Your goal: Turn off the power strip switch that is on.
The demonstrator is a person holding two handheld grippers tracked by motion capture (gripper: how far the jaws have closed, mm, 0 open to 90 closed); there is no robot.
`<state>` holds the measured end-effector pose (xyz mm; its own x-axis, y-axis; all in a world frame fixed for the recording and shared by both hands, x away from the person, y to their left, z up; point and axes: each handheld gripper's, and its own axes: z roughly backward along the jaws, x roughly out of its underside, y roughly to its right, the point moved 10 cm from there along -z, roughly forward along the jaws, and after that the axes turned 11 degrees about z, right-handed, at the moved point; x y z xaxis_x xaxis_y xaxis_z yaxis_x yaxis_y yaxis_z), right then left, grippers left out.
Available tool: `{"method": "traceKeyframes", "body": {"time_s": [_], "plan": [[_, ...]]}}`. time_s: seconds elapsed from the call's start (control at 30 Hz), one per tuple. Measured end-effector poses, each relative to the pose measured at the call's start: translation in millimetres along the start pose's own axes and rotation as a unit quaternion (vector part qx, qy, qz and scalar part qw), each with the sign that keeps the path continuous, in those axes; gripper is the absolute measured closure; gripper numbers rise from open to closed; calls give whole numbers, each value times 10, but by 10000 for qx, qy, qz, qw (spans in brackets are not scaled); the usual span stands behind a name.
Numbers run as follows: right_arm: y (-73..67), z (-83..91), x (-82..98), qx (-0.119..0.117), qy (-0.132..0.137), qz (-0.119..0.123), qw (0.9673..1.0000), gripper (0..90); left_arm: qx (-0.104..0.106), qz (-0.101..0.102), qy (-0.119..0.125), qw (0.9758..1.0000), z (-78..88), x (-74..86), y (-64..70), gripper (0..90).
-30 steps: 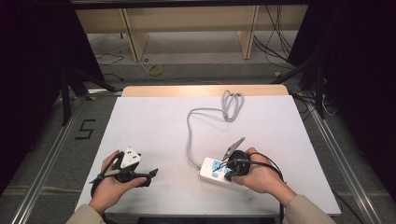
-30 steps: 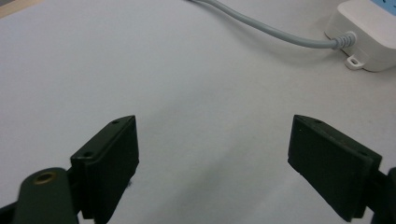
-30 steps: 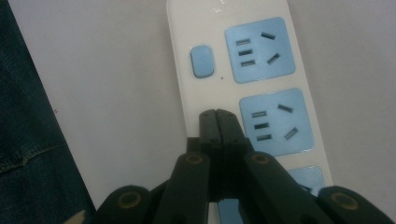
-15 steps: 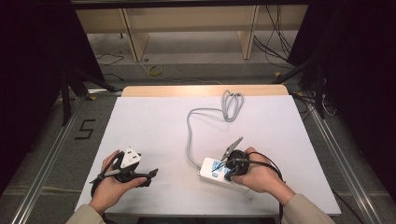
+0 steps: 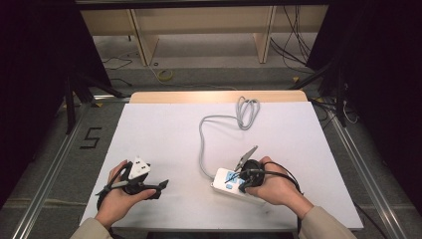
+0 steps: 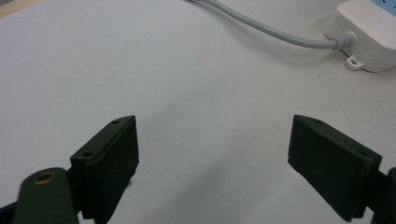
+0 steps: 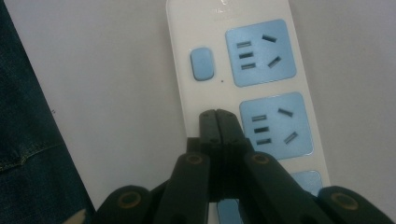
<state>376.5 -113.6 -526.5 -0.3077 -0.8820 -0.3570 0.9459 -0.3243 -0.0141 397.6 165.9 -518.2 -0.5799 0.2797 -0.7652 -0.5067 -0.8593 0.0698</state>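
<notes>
1. Against the earlier high views nothing has shifted: both hands, the power strip [image 5: 230,183] and its grey cord [image 5: 209,130] lie where they lay a second ago.
2. The right tongs [image 7: 217,114] are pressed together with nothing between them, their tips poised over the strip's white face, between a blue switch button [image 7: 202,64] and the second blue socket [image 7: 275,124]; whether the tips touch the plastic cannot be told.
3. In the high view the right tongs [image 5: 242,187] sit over the strip, which lies on the white desk [image 5: 164,134] near its front edge, right of centre.
4. The left tongs [image 6: 212,156] stand wide apart, holding nothing, low over bare desk; ahead of them lies the strip's cord end [image 6: 369,39].
5. In the high view the left tongs [image 5: 160,188] point right, well apart from the strip.
6. The cord runs from the strip toward the far edge and ends in a loose coil [image 5: 247,110].
</notes>
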Motion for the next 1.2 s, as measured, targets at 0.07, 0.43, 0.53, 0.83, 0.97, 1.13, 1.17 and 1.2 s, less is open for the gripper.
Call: {"method": "traceKeyframes", "body": {"time_s": [0.07,0.43,0.53,0.83,0.97,1.13,1.17,1.2], "plan": [[1,-2,-1,28,-12,3,10000,900,3,-3,4,10000,-1,-2,3,159],[-1,-9,-6,109,-108,68,9999,900,-2,-9,-2,10000,0,0,1,159],[0,-13,-8,150,-136,140,9997,900,-1,-7,0,10000,1,-1,2,159],[-11,-19,-6,163,-183,68,9997,900,3,-4,0,10000,-4,-1,2,158],[-7,-19,8,159,-249,123,9995,900,4,1,-1,10000,-4,-1,4,158],[-12,-22,2,144,-241,101,9996,900,2,-3,-1,10000,-4,-1,5,159],[-10,-23,-1,149,-232,81,9996,900,3,-2,-2,10000,-4,-1,5,159],[-19,-17,0,121,-259,21,9996,900,2,-2,-2,10000,-4,-1,4,159]]}}
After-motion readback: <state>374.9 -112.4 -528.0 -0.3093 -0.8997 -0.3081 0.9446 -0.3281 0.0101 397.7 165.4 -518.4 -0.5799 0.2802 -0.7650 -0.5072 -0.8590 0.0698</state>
